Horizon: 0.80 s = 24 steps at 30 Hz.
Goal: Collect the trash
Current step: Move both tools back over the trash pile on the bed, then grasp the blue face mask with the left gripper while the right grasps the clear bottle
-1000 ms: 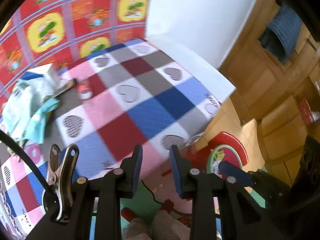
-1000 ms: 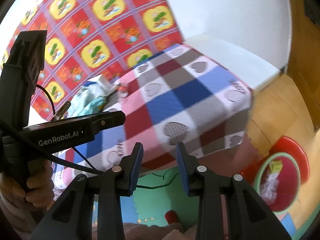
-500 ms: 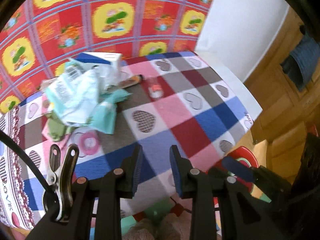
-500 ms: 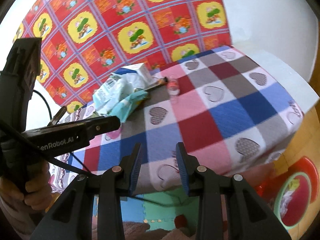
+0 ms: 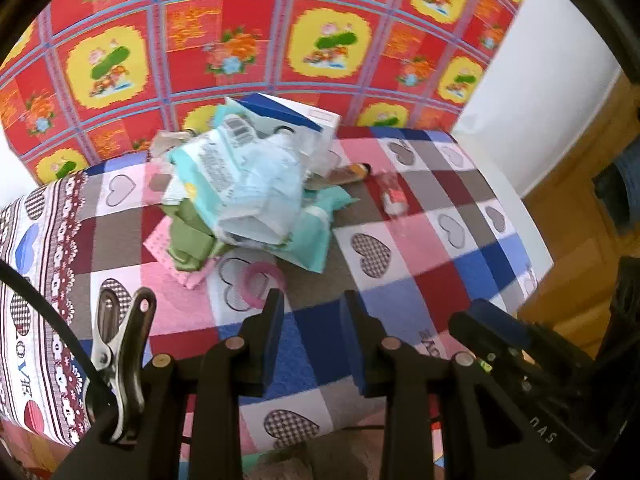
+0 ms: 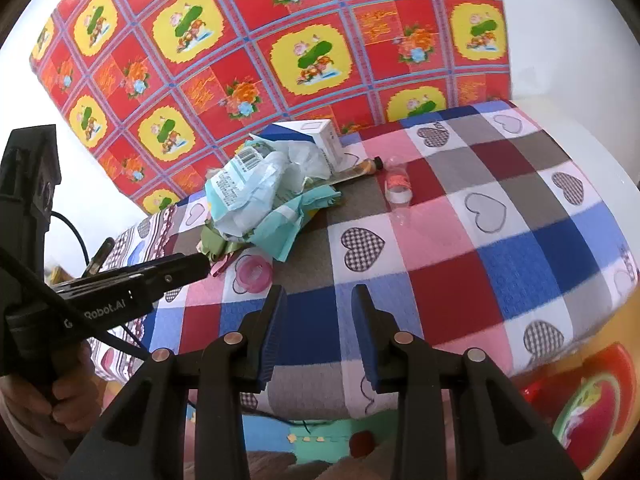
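Both our grippers hover over the near edge of the counter (image 5: pixel 420 264), which wears a checked heart-pattern cloth. Left gripper (image 5: pixel 312 336): jaws parted, a modest gap, nothing between them. Right gripper (image 6: pixel 318 332): same, apart and empty. In the right wrist view the left gripper body sits at the left, held by a hand (image 6: pixel 48 396).

Trash pile (image 5: pixel 248 196) sits toward the back of the counter, well ahead of both grippers: crumpled pale-blue printed wrappers on top, teal plastic (image 5: pixel 316 236) under the right side, green packet (image 5: pixel 188 240) at the left, over pink paper. A blue-and-white carton (image 5: pixel 296 120) stands behind the pile, against the red-yellow patterned backdrop. A pink ring (image 5: pixel 262 280) lies just in front of the pile, nearest the left gripper. Right of the pile: a small brown tube (image 5: pixel 352 172) and a small clear bottle (image 5: pixel 394 200) with a red label, lying on its side.

Red bowl-like bin (image 6: pixel 592 404) on the floor, lower right.
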{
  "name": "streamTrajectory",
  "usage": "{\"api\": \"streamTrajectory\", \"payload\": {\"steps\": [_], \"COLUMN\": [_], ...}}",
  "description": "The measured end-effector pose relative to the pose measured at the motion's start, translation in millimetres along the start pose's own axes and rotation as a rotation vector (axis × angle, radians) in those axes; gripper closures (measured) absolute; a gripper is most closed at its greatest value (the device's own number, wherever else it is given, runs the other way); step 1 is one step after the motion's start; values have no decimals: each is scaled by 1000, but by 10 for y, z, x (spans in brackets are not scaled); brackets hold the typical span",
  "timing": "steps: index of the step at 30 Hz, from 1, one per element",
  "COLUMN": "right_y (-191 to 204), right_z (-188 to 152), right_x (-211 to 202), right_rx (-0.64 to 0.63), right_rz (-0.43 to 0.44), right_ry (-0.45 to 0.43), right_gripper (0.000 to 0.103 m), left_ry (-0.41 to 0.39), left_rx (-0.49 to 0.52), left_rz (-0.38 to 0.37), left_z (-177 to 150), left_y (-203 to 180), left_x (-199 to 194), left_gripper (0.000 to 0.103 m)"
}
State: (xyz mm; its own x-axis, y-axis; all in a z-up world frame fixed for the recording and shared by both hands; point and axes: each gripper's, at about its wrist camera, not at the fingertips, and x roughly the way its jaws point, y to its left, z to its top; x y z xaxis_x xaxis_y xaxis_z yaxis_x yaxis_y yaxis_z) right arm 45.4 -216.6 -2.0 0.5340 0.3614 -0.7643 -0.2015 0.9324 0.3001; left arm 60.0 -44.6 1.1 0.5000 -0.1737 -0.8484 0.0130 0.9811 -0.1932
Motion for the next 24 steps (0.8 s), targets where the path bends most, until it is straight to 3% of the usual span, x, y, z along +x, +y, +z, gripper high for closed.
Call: {"api": "streamTrajectory", "payload": {"steps": [7,10,15,20,24], "right_y": [-49,-115,-250,-386,-490], "right_z": [235,353,519,652,764], "right_x": [193,273,441,632,824], "right_rx": [-26,-31,-48,-61,-86], "right_rz": [25,34,29,24,5], "right_ry": [13,20,47,75,91], "right_gripper": [68,68,62,57,57], "left_ry": [-14,-15,-6,41,38], "left_rx": [-72,-94,-113,-155,-129], "left_rz": [43,59,106,119,111], "left_z": [204,326,495,635,731], "left_y": [200,252,327,420,369], "left_x": [77,147,297,516,595], "left_gripper": [73,67,60,59,46]}}
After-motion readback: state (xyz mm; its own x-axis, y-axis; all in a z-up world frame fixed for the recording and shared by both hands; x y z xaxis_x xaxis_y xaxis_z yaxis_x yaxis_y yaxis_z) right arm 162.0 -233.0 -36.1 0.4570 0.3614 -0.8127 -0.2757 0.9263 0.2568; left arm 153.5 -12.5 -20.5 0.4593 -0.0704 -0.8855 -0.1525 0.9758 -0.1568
